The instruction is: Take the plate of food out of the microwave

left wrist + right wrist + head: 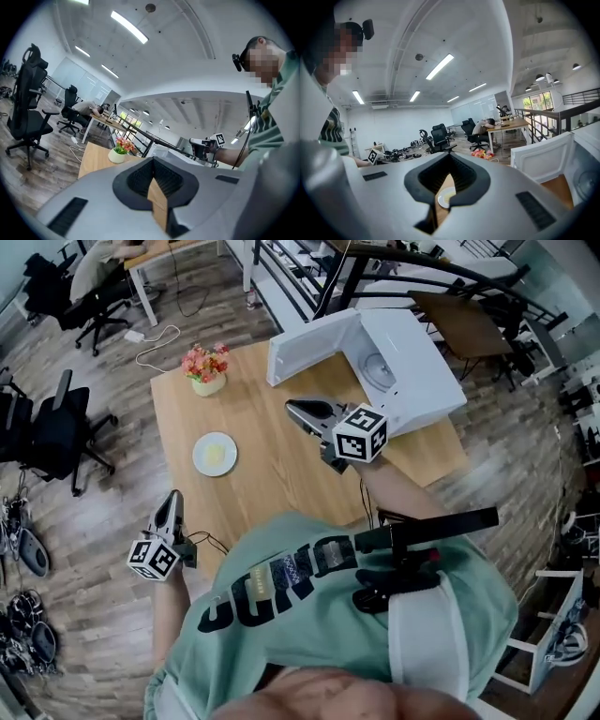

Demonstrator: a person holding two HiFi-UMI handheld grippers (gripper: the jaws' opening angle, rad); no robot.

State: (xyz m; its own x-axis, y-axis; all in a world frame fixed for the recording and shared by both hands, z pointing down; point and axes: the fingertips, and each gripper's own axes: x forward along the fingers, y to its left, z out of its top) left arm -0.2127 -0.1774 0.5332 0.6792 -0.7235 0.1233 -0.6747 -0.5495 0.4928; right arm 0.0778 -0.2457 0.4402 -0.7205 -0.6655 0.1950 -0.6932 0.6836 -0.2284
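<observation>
Though the shirt lettering point(281, 582) is unreadable, the left gripper point(172, 496) and right gripper point(292, 408) have clenched, empty jaws.

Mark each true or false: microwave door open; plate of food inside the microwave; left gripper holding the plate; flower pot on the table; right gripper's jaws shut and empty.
1. The microwave has its door open. True.
2. The plate of food is inside the microwave. False: it sits on the wooden table, apart from the microwave; the cavity shows only the turntable.
3. The left gripper holds the plate. False: its jaws are together on nothing, off the table's near edge.
4. The flower pot stands on the table. True.
5. The right gripper has its jaws shut and empty. True.
</observation>
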